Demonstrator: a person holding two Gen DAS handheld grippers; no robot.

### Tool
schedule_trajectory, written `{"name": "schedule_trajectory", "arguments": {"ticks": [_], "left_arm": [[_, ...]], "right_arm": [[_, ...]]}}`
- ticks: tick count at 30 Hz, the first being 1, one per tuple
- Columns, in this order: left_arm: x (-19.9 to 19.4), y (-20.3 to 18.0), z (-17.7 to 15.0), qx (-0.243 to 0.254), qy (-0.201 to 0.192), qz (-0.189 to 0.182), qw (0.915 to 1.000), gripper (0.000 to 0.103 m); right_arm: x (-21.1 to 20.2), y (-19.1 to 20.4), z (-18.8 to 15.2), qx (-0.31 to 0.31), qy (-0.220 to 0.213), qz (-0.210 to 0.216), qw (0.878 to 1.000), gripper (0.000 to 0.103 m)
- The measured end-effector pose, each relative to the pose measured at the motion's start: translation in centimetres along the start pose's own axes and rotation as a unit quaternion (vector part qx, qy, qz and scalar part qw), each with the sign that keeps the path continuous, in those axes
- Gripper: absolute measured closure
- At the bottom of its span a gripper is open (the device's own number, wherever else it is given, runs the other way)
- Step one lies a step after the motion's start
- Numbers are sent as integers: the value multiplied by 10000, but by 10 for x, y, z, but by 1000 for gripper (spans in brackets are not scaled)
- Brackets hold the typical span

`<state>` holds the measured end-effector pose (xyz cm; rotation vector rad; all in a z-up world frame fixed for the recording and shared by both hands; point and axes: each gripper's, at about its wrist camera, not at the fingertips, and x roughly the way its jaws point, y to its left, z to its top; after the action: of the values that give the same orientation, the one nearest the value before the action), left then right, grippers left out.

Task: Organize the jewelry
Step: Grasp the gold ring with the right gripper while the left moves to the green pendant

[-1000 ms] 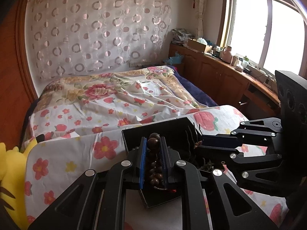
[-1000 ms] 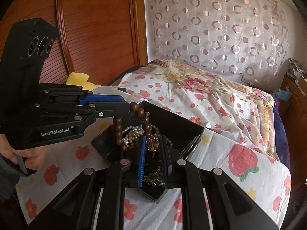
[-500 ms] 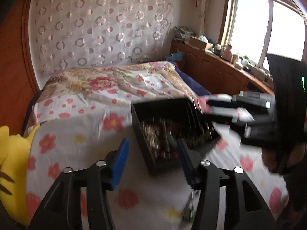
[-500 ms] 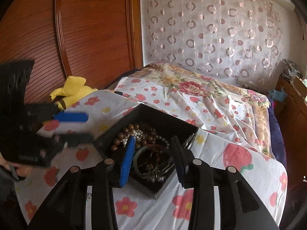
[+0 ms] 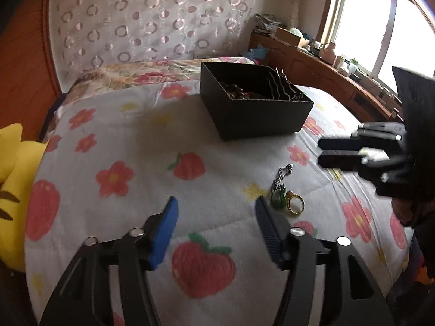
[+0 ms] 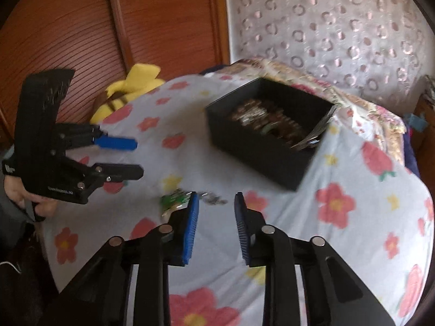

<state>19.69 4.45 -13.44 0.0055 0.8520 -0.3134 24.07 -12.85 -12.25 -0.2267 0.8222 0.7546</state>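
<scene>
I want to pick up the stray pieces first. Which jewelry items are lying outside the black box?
The green pendant on its chain and the gold ring beside it lie on the bedspread; everything else sits in the black box.

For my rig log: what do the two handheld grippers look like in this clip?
Both the left gripper and the right gripper are matte black, with angular linkage arms, silver round pivot bolts and blue ribbed finger pads. Small white lettering marks the left gripper's body; it is too blurred to read.

box (image 5: 261, 119) black | pendant (image 5: 277, 198) green | ring (image 5: 295, 204) gold | blanket (image 5: 130, 135) white, red flowers and strawberries | plush (image 5: 11, 168) yellow
</scene>
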Motion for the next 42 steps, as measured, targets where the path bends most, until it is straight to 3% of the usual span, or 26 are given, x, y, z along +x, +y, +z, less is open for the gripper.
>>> {"name": "schedule_trajectory", "arguments": {"ticks": [5, 15, 16, 21, 32, 34, 36, 38, 41, 42], "left_arm": [[-13, -3, -4, 102, -159, 115, 9998, 25], [-16, 2, -9, 30, -152, 134, 9998, 25], [-17, 0, -10, 40, -145, 130, 9998, 25], [-15, -4, -9, 48, -134, 65, 9999, 25], [11, -41, 9, 471, 56, -218, 9986, 25], [16, -49, 11, 604, 77, -232, 9979, 28], [25, -56, 12, 696, 198, -228, 9971, 48], [32, -60, 12, 730, 304, -183, 9967, 60], [35, -64, 12, 820, 292, -57, 9962, 63], [34, -64, 12, 816, 283, -23, 9963, 69]], "right_arm": [[13, 21, -3, -135, 179, 166, 9996, 82], [29, 32, -8, -201, 507, 98, 9985, 87], [29, 32, -9, -221, 512, 61, 9984, 96], [26, 34, -11, -343, 510, -1, 9981, 97], [-16, -15, -30, 232, 227, -388, 9987, 97], [-20, -20, -33, 318, 187, -414, 9985, 97], [-23, -24, -35, 377, 156, -445, 9982, 97], [-26, -28, -37, 426, 125, -445, 9980, 97], [-25, -28, -38, 448, 99, -421, 9981, 97], [-25, -28, -39, 451, 91, -411, 9981, 97]]}}
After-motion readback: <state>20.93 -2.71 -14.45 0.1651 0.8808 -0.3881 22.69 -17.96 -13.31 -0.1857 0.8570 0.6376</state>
